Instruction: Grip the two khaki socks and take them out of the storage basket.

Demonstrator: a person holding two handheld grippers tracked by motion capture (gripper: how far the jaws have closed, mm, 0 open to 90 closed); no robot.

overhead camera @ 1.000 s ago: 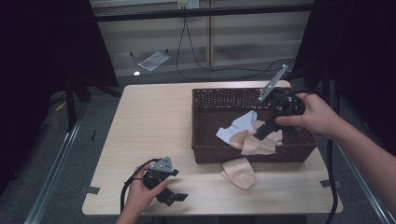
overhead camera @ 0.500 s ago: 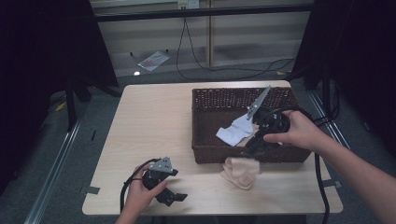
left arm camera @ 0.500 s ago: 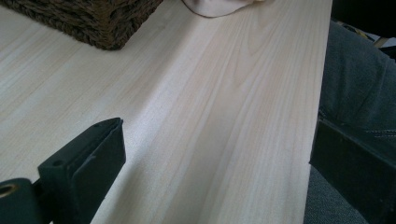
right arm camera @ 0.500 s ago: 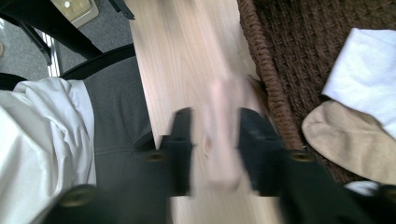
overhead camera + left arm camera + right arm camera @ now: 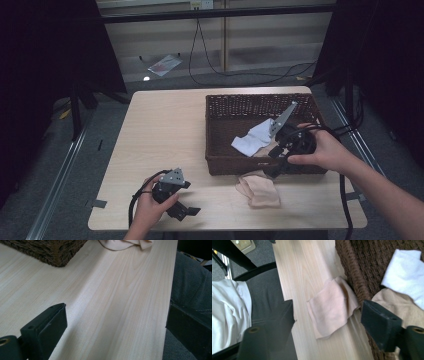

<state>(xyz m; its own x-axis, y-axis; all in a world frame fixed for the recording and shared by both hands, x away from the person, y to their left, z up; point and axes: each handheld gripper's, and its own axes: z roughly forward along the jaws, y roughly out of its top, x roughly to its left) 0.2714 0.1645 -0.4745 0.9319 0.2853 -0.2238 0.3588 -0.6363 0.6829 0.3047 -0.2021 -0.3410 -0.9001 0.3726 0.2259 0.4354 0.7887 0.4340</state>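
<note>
Right gripper (image 5: 274, 170), jaws just opening, empty, lower right of frame; folded peach cloth (image 5: 259, 189) directly below on table, nearer than idle left gripper (image 5: 186, 212), open.

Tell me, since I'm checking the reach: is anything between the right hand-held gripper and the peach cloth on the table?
Nothing visible: the right hand-held gripper hangs open above the peach cloth, which lies against the wicker basket wall beside it.
</note>
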